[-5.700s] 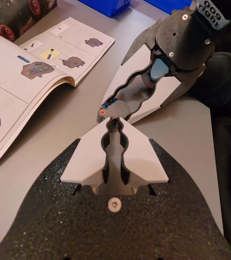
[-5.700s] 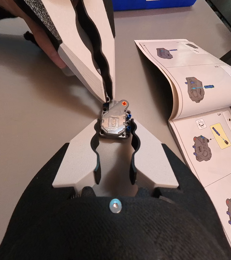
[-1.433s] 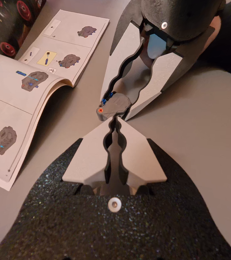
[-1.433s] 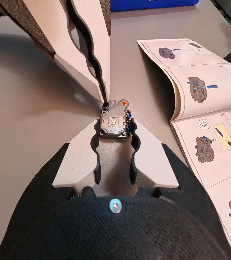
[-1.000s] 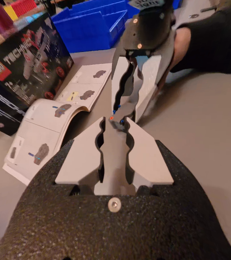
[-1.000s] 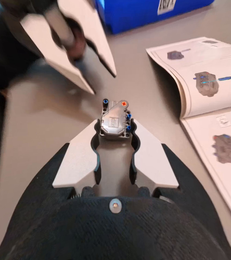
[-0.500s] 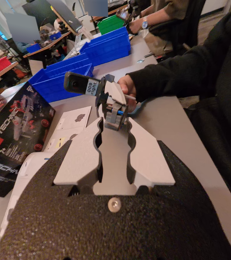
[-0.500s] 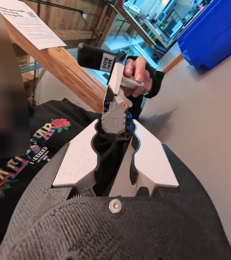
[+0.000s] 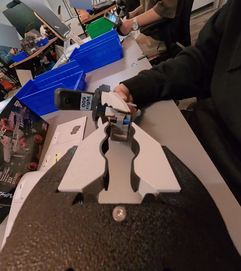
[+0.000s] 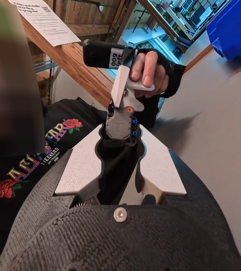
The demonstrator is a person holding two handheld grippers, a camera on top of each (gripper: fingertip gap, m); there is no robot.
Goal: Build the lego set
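Lifted off the table, motor block stands upright between both grippers.

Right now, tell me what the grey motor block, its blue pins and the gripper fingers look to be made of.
Grey motor block: moulded plastic, satin sheen, crisp seams and pin holes.
Blue pins: glossy plastic, probably; too small for more.
Right gripper fingers: pale grey with a fine grainy matte surface, likely printed plastic, and dark wavy inner linings that could be rubber.

Warm, even indoor light; wide-angle bending at edges. Soft shadow on the grey matte tabletop at right; cool blue daylight upper right.
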